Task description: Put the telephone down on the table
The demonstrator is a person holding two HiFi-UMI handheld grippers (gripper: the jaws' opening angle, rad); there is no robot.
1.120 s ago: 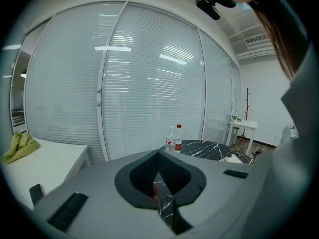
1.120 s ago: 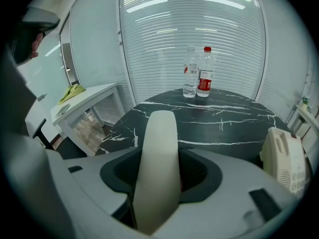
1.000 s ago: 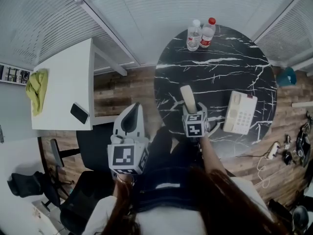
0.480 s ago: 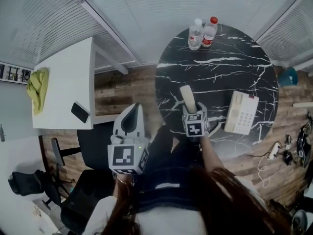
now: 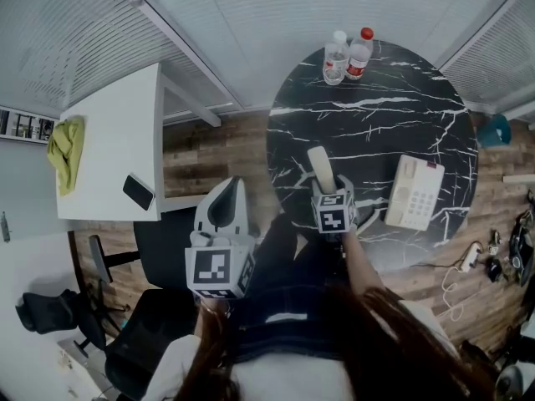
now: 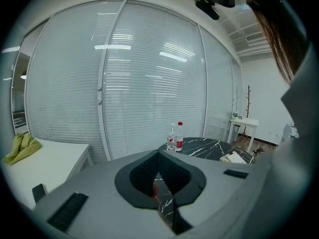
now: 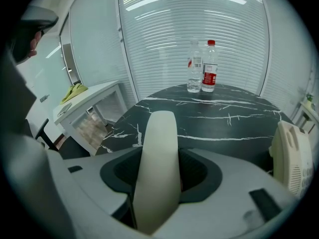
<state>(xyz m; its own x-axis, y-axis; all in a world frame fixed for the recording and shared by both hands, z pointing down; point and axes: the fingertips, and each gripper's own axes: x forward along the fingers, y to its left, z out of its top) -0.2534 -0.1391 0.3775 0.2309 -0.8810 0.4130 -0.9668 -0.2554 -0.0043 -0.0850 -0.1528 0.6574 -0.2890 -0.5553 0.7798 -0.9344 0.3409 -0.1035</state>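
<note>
R gripper (image 7: 159,178) clamped on cream handset (image 5: 321,169), jaws closed on its mid-body; handset stands near upright, top end clear of jaws. Position: over near edge of black marble table (image 5: 368,124), well apart from phone base (image 5: 415,192), which lies flat on table to the R. L gripper (image 6: 158,183) closed, nothing between jaws, held off table above dark chair, no part in the work. Step in hand, by judgement: carry done or nearly so, set-down not yet made. Next move calls for lowering and tilting handset flat onto bare marble, then opening jaws; two water bottles (image 5: 344,57) at far edge are no obstruction. Not verifiable: whether handset's lower end touches table (hidden by gripper body in all views); any cord, none made out; base cut off at frame edge in right gripper view.
</note>
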